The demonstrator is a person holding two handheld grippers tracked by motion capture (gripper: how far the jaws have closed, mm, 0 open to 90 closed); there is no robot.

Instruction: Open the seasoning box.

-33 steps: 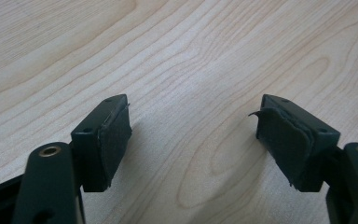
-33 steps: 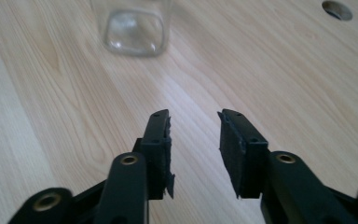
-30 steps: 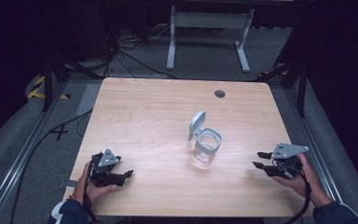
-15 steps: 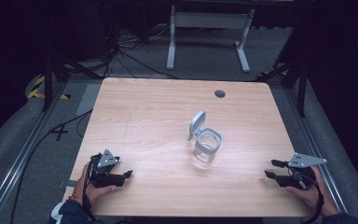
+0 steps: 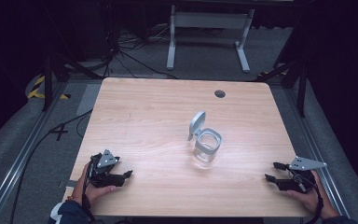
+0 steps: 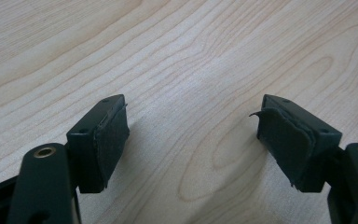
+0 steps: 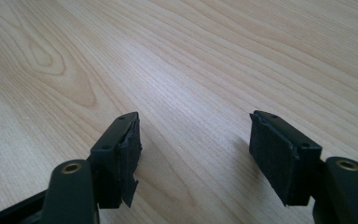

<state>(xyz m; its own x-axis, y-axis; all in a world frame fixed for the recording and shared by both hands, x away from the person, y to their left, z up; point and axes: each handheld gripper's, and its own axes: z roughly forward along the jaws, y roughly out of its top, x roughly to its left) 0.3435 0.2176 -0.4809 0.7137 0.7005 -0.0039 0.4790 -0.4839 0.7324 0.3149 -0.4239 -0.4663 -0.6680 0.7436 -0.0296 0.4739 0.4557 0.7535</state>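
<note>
**Open-lidded jar alone at mid-table, both grippers released at the near edge**

The clear glass jar (image 5: 207,148) stands upright a little right of the table's middle, its long axis vertical and its mouth pointing up. Its grey hinged lid (image 5: 196,125) is tipped open, rising from the rim toward 11 o'clock. Bare wood surrounds the jar on all sides; the only other mark on the wooden table (image 5: 144,112) is a small round cable hole (image 5: 220,94) near the far edge, at about 12 o'clock from the jar.

The left gripper (image 5: 127,175) sits at roughly 8 o'clock from the jar, close to the near edge, well apart from it, jaws released with nothing but wood grain between them in the left gripper view (image 6: 191,140). The right gripper (image 5: 272,171) lies at about 4 o'clock, beside the table's right near corner, also well apart from the jar; its jaws have just been opening and stand released on nothing, as the right gripper view (image 7: 193,154) confirms.

Against the frame a second ago, the right gripper has sunk and drawn nearer the near edge; the left gripper and the jar have not shifted.
</note>
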